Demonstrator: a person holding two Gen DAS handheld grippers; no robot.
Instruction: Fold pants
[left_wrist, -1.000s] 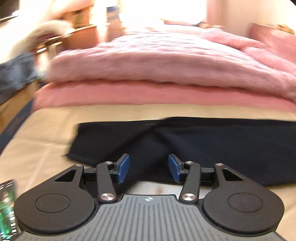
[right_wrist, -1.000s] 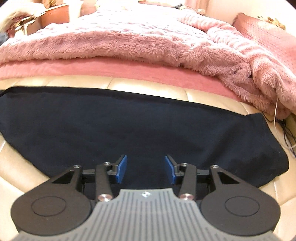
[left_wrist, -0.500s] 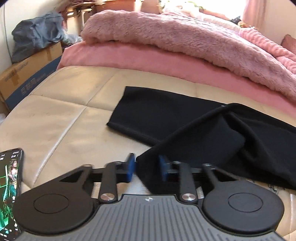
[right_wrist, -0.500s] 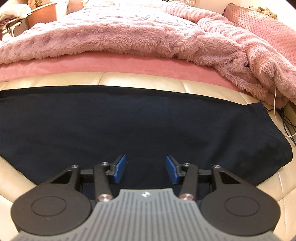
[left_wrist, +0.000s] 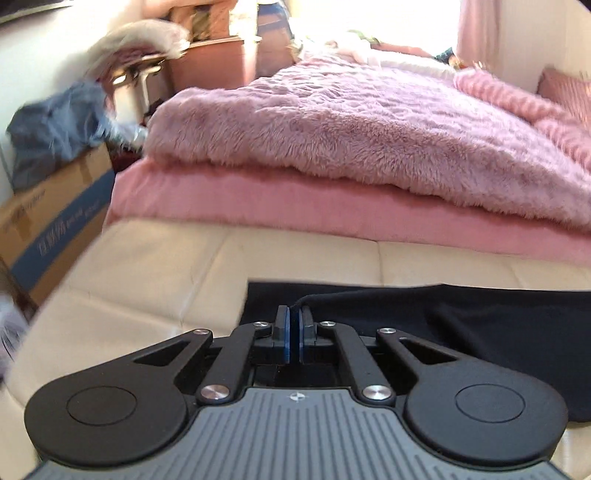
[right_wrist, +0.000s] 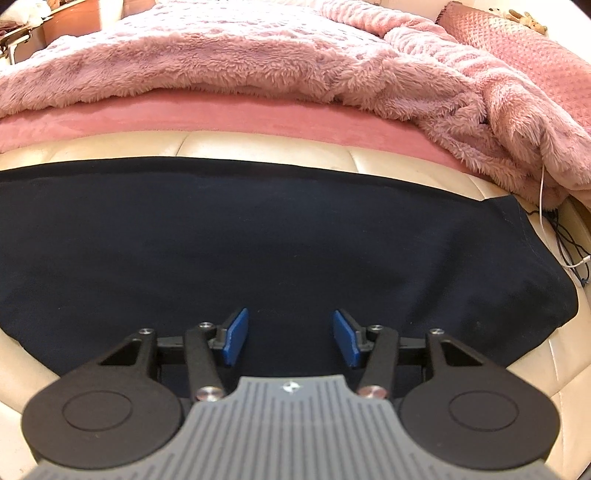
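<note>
Black pants (right_wrist: 258, 251) spread flat across a cream leather bench (left_wrist: 147, 273) at the foot of a bed (pink fuzzy blanket (left_wrist: 351, 136) behind). Left gripper (left_wrist: 294, 325) pinched tight on a raised fold of the fabric; right gripper (right_wrist: 290, 334) low over the cloth, jaws wide apart, gripping nothing.

Black claw (left_wrist: 294, 325), blue pads (right_wrist: 233, 335)

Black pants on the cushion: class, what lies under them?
The black pants lie on a cream leather cushion, visible around their edges. Whatever lies beneath their middle is covered.
</note>
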